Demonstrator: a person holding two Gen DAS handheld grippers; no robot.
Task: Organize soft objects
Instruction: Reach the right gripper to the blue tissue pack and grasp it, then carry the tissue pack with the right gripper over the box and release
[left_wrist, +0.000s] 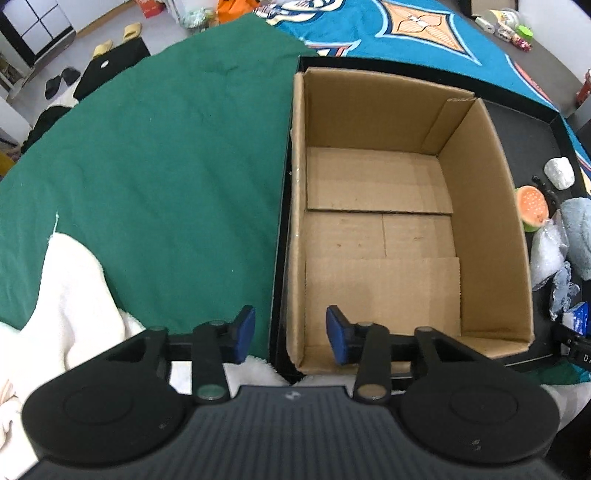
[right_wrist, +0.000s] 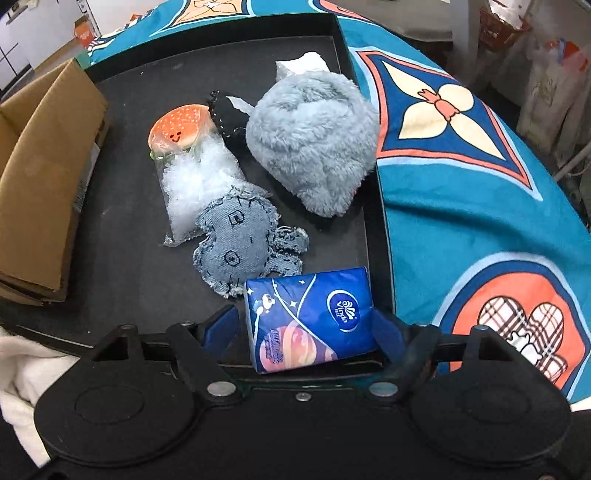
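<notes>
The right claw (right_wrist: 304, 332) stands wide at the bottom of its view, its blue pads (right_wrist: 221, 326) flanking the near end of the blue tissue pack (right_wrist: 310, 319). The left pad sits clear of the pack; the right pad looks to be against its edge, though the pack hides the contact and I cannot be sure of pressure, so I read this as a grasp being set up, not yet made. Just above the pack lies a frayed denim toy (right_wrist: 240, 247), and beyond it, toward the middle of the frame, a clear bag of white stuffing (right_wrist: 195, 188), an orange burger plush (right_wrist: 183, 127), a small black plush (right_wrist: 229, 114) and a large grey furry plush (right_wrist: 314, 144), all on the black tray (right_wrist: 129, 229).

The left claw (left_wrist: 290, 334) is half closed and holds nothing, straddling the near left rim of the cardboard box (left_wrist: 380, 236), which fills the right half of its view and is empty. A green cloth (left_wrist: 166, 158) spreads to its left.

The step in hand seems to be the first pick. The next move calls for closing on the soft pack gently enough not to crush it, lifting it clear of the denim toy, and carrying it left to the box.
</notes>
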